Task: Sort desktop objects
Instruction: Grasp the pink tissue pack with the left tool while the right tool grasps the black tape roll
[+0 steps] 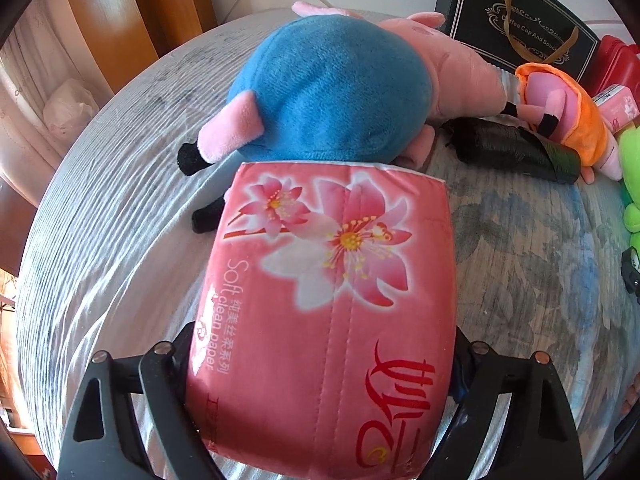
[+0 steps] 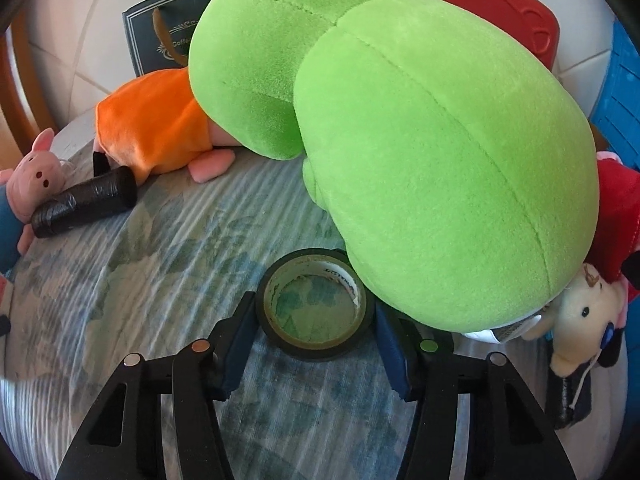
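Up close, my left gripper (image 1: pixel 320 364) is clamped on a pink tissue pack (image 1: pixel 324 312), which hides both fingertips and much of the round table (image 1: pixel 100 240) beneath. Beyond the pack lies a blue-bodied pig plush (image 1: pixel 332 88); its head is hard to read from here. To its right, a black roll (image 1: pixel 516 148) rests against an orange-dressed pig plush (image 1: pixel 560 108), with a dark gift bag (image 1: pixel 516 12) behind, its lettering partly cut off. The table's left rim curves away with bare cloth beside the pack.

From the right wrist, a green plush (image 2: pixel 420 140) fills most of the frame and overhangs the tape roll (image 2: pixel 316 308), covering its far right edge. My right gripper (image 2: pixel 316 344) stands apart, fingers either side of the tape; I cannot tell whether the pads touch it. Open cloth lies left of the tape; a cream plush (image 2: pixel 580 320) crowds the right.
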`<action>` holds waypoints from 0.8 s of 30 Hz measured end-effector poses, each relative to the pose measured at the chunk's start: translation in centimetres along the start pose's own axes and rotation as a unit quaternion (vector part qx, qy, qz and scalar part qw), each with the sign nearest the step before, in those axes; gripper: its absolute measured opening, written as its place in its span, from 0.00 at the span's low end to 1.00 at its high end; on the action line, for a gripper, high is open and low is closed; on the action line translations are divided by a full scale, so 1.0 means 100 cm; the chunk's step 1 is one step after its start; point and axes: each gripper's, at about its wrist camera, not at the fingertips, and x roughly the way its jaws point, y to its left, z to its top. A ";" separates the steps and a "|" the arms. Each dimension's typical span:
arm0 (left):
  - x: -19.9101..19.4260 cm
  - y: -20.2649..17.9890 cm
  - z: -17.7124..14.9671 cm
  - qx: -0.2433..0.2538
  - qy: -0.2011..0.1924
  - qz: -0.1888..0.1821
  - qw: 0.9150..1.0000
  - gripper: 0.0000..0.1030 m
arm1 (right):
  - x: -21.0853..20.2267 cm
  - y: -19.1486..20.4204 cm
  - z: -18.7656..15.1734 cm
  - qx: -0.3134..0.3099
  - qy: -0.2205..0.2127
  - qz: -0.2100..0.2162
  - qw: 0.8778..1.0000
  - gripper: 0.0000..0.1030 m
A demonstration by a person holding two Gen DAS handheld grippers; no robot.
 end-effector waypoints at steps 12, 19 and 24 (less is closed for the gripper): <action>-0.054 -0.017 -0.001 0.021 -0.044 -0.012 0.999 0.86 | -0.049 -0.001 -0.004 0.003 -0.011 0.018 1.000 0.54; -0.124 -0.040 -0.005 0.060 -0.118 -0.036 0.991 0.86 | -0.144 -0.031 -0.048 0.001 -0.095 0.009 0.995 0.54; -0.183 -0.065 -0.016 0.091 -0.173 -0.059 0.979 0.86 | -0.197 -0.023 -0.054 -0.003 -0.163 0.001 0.987 0.54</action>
